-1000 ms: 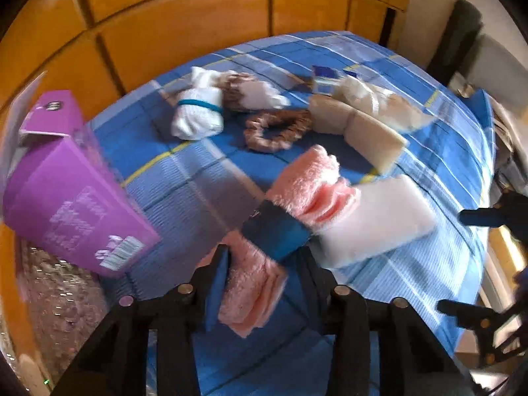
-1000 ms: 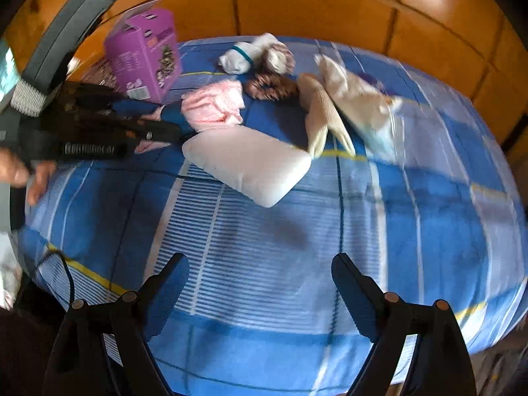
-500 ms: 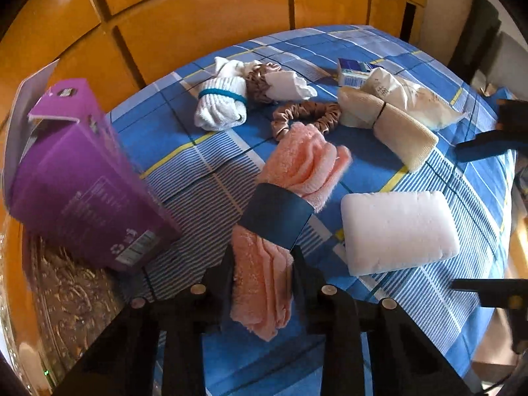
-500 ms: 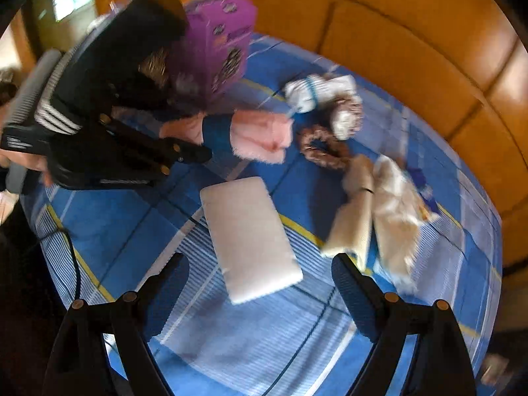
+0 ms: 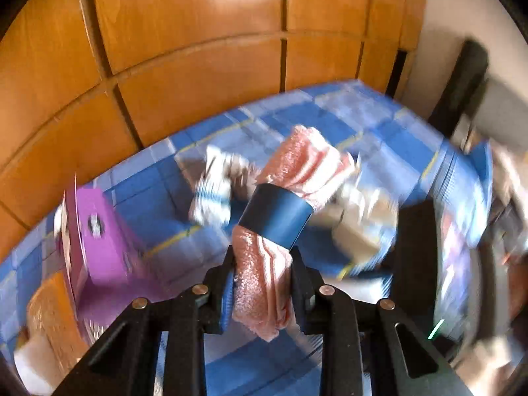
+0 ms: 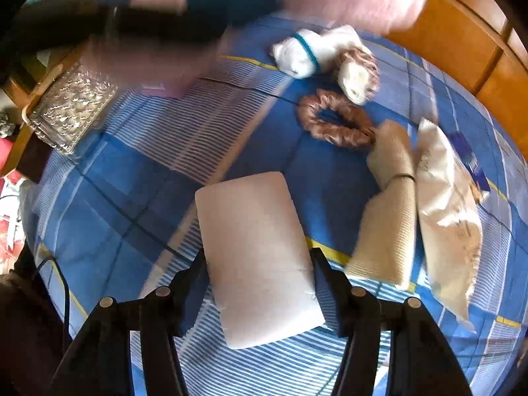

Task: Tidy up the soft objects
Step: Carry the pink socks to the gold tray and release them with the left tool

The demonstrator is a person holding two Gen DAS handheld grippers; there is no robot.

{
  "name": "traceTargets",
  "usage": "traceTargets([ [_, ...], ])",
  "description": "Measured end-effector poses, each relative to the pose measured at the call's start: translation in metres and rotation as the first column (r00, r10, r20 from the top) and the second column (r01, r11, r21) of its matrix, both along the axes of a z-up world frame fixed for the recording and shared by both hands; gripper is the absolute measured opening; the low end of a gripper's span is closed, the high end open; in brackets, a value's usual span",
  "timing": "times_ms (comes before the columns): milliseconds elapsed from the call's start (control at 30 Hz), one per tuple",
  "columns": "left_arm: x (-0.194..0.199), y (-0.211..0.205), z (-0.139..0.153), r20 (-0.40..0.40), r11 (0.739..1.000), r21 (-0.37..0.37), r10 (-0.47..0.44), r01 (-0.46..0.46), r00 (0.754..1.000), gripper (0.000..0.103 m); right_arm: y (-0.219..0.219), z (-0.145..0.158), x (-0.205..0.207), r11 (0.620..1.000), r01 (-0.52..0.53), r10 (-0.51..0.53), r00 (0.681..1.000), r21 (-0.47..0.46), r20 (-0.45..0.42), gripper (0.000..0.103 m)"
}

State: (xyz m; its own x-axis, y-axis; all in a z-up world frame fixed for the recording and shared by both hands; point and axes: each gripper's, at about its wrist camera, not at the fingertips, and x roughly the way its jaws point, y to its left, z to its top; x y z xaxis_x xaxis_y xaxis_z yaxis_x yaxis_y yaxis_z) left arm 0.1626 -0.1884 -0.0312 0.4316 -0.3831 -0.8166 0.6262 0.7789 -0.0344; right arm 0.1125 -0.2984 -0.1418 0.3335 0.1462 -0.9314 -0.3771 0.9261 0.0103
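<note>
Fluffy pink towel roll (image 5: 264,283) with a blue band sits clamped in the left gripper (image 5: 260,283); right gripper (image 6: 259,264) jaws closing around the smooth white foam block (image 6: 257,257).

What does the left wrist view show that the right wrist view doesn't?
Only the left wrist view: the left tool clamped on the pink towel with its dark band, clear of the bed.

Only the right wrist view: the right tool, jaws closing around the white foam block, plus a sharp brown scrunchie and beige cloth roll.

Both: the blue checked bedspread, the wooden panelling and the white sock bundle, blurred in the left view.
</note>
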Motion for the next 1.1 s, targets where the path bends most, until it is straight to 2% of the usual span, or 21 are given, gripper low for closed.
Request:
traceTargets([
  [33, 0.010, -0.001, 0.010, -0.010, 1.000, -0.013, 0.020, -0.020, 1.000, 0.029, 0.001, 0.000, -0.001, 1.000, 0.002, -0.002, 1.000, -0.009, 0.007, 0.060],
  [200, 0.055, 0.002, 0.056, 0.061, 0.996, -0.037, 0.082, -0.080, 0.995, 0.029, 0.008, 0.001, -0.011, 0.999, 0.011, -0.010, 1.000, -0.034, 0.026, 0.060],
  [333, 0.099, 0.040, 0.072, 0.053, 0.975, -0.062, 0.218, -0.215, 0.974, 0.029, 0.009, -0.002, -0.013, 0.999, 0.028, -0.027, 0.999, -0.033, 0.042, 0.062],
  [433, 0.120, 0.099, 0.077, 0.043, 0.934, -0.070, 0.352, -0.349, 0.935, 0.029, 0.006, -0.004, -0.014, 0.998, 0.053, -0.051, 0.998, -0.025, 0.047, 0.064],
  [533, 0.122, 0.156, 0.081, 0.054, 0.893, -0.076, 0.448, -0.444, 0.892, 0.029, 0.008, -0.005, -0.010, 0.997, 0.067, -0.065, 0.996, -0.027, 0.056, 0.065],
  [733, 0.072, 0.273, 0.072, 0.067, 0.820, -0.105, 0.570, -0.562, 0.819, 0.029, 0.018, -0.010, -0.013, 0.995, 0.096, -0.092, 0.992, -0.035, 0.092, 0.065],
  [867, 0.021, 0.344, 0.051, 0.004, 0.743, -0.142, 0.662, -0.654, 0.750, 0.029, 0.023, -0.010, -0.015, 0.991, 0.123, -0.118, 0.988, -0.047, 0.095, 0.065],
  [1000, -0.029, 0.407, 0.021, -0.086, 0.636, -0.171, 0.751, -0.753, 0.654, 0.029, 0.028, -0.011, -0.019, 0.985, 0.167, -0.162, 0.982, -0.046, 0.103, 0.064],
  [1100, -0.058, 0.439, -0.007, -0.165, 0.562, -0.174, 0.793, -0.808, 0.587, 0.029, 0.028, -0.010, -0.022, 0.979, 0.201, -0.196, 0.975, -0.040, 0.107, 0.064],
])
